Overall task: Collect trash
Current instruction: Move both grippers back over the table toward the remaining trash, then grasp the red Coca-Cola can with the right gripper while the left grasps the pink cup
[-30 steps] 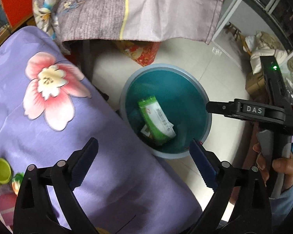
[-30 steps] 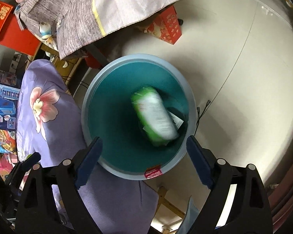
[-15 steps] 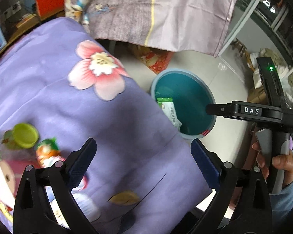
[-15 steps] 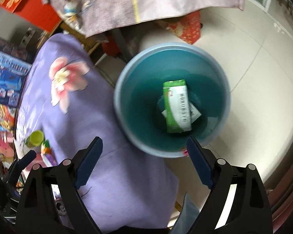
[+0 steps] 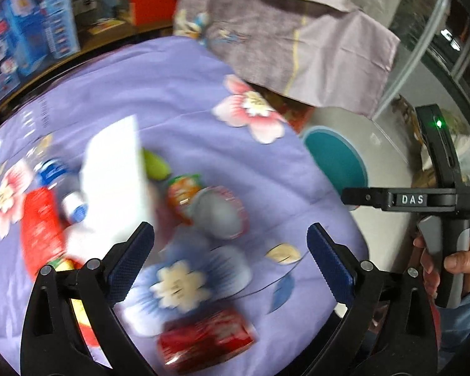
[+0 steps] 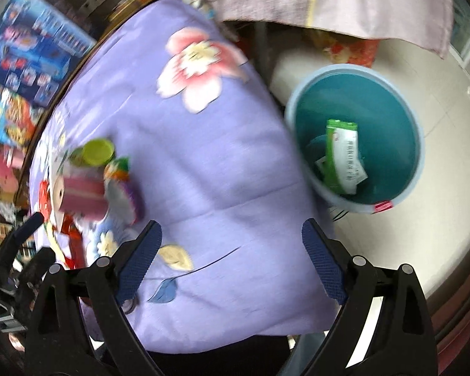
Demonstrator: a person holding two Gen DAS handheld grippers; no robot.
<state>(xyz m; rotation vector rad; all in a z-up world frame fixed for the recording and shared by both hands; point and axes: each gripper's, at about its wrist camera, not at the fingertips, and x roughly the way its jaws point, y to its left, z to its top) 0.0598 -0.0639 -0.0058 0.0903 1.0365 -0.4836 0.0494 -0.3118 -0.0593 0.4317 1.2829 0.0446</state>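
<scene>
My left claw (image 5: pixel 230 250) and right claw (image 6: pixel 231 255) both hang released over the purple-clothed tabletop (image 6: pixel 203 163). One red can (image 5: pixel 203 341) lies near the left claw. One green packet (image 6: pixel 341 156) sits inside the one teal bin (image 6: pixel 418 144).

Lilac cloth table cover (image 5: pixel 178 100) fills mid-frame, printed with pink-and-white flowers, a cream leaf and a blue leaf. Teal plastic bin with pale blue rim (image 6: pixel 388 116), right of frame, holds a green-and-white packet (image 6: pixel 344 156). Lower centre lies a red drink can (image 5: pixel 206 341). A lime-green lid (image 6: pixel 97 151) sits left. Black grippers carry dark blue finger pads (image 5: pixel 130 260).
</scene>
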